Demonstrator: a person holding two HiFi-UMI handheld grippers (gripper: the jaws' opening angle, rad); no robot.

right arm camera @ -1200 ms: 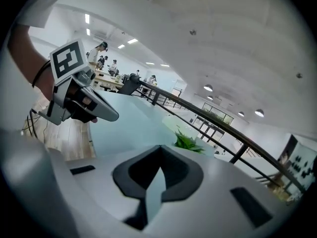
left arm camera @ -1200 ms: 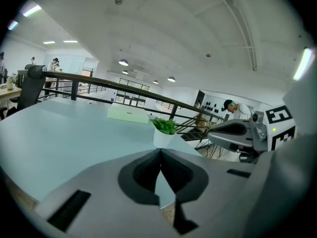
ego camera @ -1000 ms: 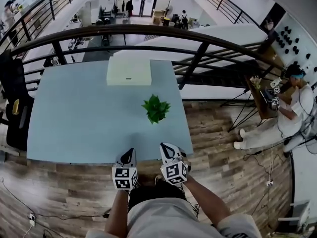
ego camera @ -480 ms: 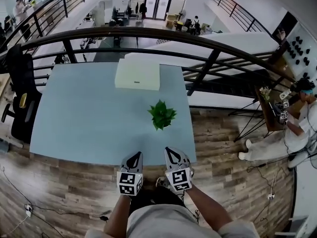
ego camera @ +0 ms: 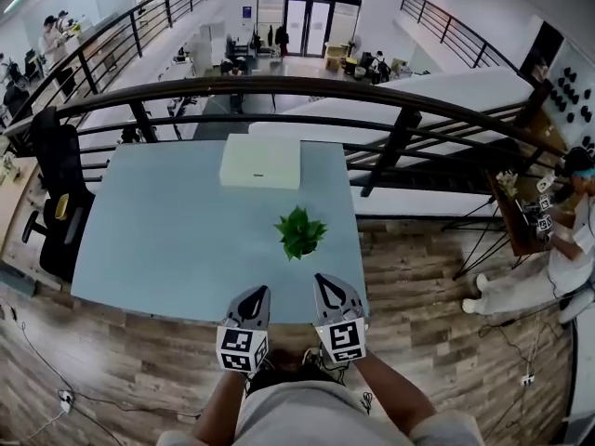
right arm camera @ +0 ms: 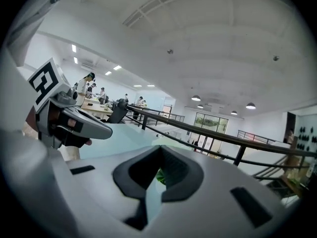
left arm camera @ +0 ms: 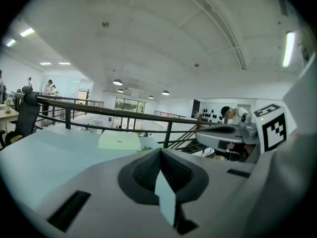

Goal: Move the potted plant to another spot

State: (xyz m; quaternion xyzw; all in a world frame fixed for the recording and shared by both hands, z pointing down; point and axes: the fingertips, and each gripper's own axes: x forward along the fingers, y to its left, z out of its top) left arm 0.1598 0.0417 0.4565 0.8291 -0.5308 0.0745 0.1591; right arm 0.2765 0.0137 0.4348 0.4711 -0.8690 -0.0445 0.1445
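Observation:
A small green potted plant (ego camera: 299, 231) stands on the pale blue table (ego camera: 167, 240), right of its middle. Both grippers hang side by side over the table's near edge, well short of the plant. My left gripper (ego camera: 254, 295) is shut, tips touching, with nothing held. My right gripper (ego camera: 332, 285) is shut and empty too. In the right gripper view a bit of the plant's leaves (right arm camera: 160, 176) shows through the gap behind the shut jaws. In the left gripper view the right gripper's body (left arm camera: 223, 135) shows at the right.
A flat white box (ego camera: 261, 162) lies at the table's far edge, also seen as the white box (left arm camera: 119, 140). A black railing (ego camera: 279, 86) runs behind the table. A black office chair (ego camera: 58, 198) stands at its left. A seated person (ego camera: 558, 249) is at far right.
Both grippers have risen a little and stayed shut. The head view has tilted, so the table and plant sit lower in the picture. The plant has not moved on the table.

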